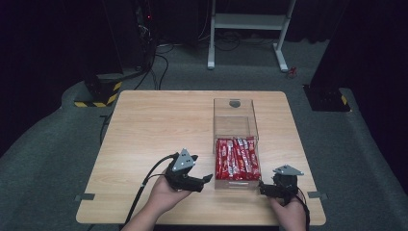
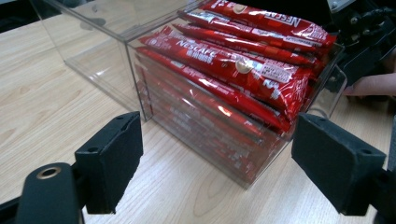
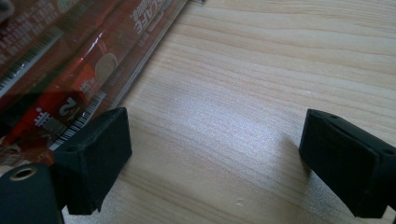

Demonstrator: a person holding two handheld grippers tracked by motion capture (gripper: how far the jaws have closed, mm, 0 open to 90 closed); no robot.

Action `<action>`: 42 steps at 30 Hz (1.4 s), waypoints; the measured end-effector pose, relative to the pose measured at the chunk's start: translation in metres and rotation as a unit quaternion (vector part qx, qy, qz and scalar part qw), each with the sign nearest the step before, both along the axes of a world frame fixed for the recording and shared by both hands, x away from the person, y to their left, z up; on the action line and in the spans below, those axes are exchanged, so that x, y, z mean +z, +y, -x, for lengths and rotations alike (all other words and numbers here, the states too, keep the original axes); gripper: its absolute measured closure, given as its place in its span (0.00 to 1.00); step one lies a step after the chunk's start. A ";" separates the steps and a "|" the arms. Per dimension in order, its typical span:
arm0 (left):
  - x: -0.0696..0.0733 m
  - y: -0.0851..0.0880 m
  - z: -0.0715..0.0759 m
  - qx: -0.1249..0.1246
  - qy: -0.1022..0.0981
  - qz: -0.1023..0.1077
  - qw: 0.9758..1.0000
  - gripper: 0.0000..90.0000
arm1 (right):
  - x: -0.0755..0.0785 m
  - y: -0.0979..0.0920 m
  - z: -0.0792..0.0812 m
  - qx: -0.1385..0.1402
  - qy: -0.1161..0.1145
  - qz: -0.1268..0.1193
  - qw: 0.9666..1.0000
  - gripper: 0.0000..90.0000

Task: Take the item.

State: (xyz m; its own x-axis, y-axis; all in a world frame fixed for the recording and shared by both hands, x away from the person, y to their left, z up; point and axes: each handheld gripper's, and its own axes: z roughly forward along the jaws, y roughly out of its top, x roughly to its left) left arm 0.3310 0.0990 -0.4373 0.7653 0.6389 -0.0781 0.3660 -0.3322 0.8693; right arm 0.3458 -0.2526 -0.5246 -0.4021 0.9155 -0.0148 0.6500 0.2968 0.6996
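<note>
High view: a wooden bench (image 1: pixel 144 130) carries a clear box (image 1: pixel 235 126) lying lengthwise right of the bench's middle, its near end close to the near edge. The near half of the box holds a stack of red sachets (image 1: pixel 237 159); the far half is empty.

Left gripper (image 1: pixel 201 181) — held in the person's left hand (image 1: pixel 166 192) near the near edge, just left of the box's near end, jaws pointing toward it. The jaws stand wide apart and hold nothing. In the left gripper view the box's near corner (image 2: pixel 247 179) lies between and ahead of the two jaws, not touched by either; the sachets (image 2: pixel 233 65) are stacked to the box's rim, their print reading NESCAFE.

Right gripper (image 1: pixel 263 188) — held in the right hand (image 1: pixel 290 214) toward the bench's near right corner, just right of the box's near end. Its jaws are also wide apart and empty. In the right gripper view the left jaw sits close beside the box wall (image 3: pixel 140 70), through which sachets (image 3: pixel 56 70) show; whether it touches cannot be told. The right jaw hangs over bare bench (image 3: pixel 261 74).
</note>
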 end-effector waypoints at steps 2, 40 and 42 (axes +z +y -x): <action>0.002 0.002 -0.002 -0.014 -0.007 -0.025 1.000 0.19 | 0.000 0.000 0.000 0.000 0.000 0.000 1.000 0.10; 0.006 -0.053 -0.023 -0.004 0.002 -0.024 1.000 0.40 | 0.000 0.001 0.001 0.001 0.005 -0.003 1.000 0.10; 0.004 -0.056 -0.024 -0.001 0.000 -0.028 1.000 0.43 | 0.000 0.001 0.001 0.001 0.005 -0.003 1.000 0.10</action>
State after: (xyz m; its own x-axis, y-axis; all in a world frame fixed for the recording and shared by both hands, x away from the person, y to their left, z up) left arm 0.3546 0.0432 -0.4334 0.7664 0.6410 -0.0414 0.3650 -0.3815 0.8493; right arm 0.3451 -0.2516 -0.5243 -0.4044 0.9146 -0.0051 0.6557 0.2939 0.6954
